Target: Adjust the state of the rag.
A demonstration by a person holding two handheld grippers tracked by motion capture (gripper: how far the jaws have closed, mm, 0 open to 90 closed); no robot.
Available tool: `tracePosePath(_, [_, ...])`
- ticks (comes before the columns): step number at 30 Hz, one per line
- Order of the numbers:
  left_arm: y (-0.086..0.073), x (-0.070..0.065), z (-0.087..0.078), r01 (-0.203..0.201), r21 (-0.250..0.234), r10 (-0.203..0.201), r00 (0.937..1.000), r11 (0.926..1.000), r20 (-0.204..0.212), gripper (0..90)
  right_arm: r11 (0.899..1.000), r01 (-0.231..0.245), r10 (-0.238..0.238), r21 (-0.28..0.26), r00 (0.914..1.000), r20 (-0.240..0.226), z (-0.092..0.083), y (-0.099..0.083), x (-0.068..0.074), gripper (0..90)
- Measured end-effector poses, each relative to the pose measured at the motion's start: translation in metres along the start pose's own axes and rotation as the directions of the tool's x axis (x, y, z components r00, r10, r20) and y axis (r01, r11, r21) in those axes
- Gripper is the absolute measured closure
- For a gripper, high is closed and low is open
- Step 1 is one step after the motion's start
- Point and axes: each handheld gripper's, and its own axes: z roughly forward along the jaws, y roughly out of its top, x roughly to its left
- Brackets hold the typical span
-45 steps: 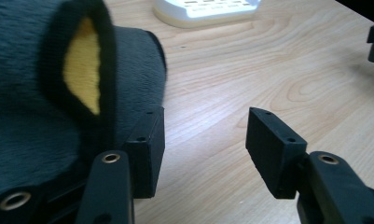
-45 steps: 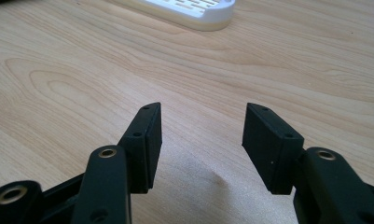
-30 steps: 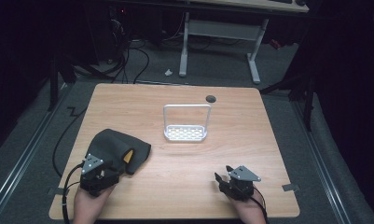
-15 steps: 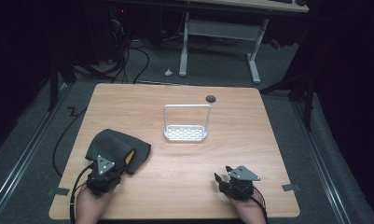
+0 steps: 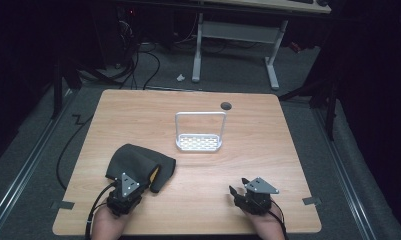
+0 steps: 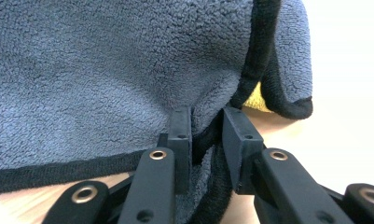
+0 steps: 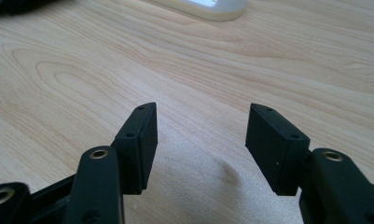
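A dark grey microfibre cloth (image 5: 133,159) with a black hem lies crumpled at the table's front left, and a yellow thing (image 5: 154,173) peeks from under its right fold. My left gripper (image 5: 132,176) sits at the cloth's near edge. Its jaws have just been closing. In the left gripper view, a bunched fold of the cloth (image 6: 105,70) and its hem is pinched between the pads of the left gripper (image 6: 207,126), with the yellow thing (image 6: 257,98) beyond. My right gripper (image 5: 238,186) rests at the front right, and the right gripper (image 7: 201,135) is open over bare wood.
A white perforated tray with a tall hoop handle (image 5: 199,142) stands at the table's middle, and its near edge (image 7: 212,7) shows ahead of the right gripper. A cable hole (image 5: 226,105) lies behind it. Bare wooden tabletop (image 5: 288,150) stretches to the right. Desk legs and cables are on the floor beyond.
My left gripper has slid to the right along the cloth's near edge and its jaws have closed onto the fold. The right gripper has stayed where it was.
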Motion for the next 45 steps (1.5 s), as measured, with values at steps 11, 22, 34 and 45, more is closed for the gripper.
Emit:
tracePosePath(11, [0.010, -0.038, 0.005, -0.035, -0.024, 0.038, 0.9879, 0.9991, 0.151, 74.0, 1.000, 0.004, -0.005, -0.010, 0.9999, -0.014, 0.000, 0.001, 0.005, 42.5])
tracePosePath(22, [0.023, -0.063, 0.017, 0.022, -0.022, -0.014, 0.9464, 0.9995, 0.323, 75.0, 0.999, 0.032, -0.033, -0.025, 0.9981, -0.051, 0.001, 0.007, 0.025, 41.8])
tracePosePath(34, [0.024, -0.075, 0.016, 0.010, -0.024, 0.000, 0.9283, 0.9997, 0.372, 75.0, 0.996, 0.079, -0.086, -0.049, 0.9842, -0.155, -0.003, 0.019, 0.068, 42.0])
tracePosePath(45, [0.022, -0.076, 0.016, 0.030, -0.027, -0.018, 0.9240, 0.9992, 0.382, 74.4, 0.989, 0.145, -0.146, -0.019, 0.9733, -0.177, 0.006, 0.017, 0.094, 43.9])
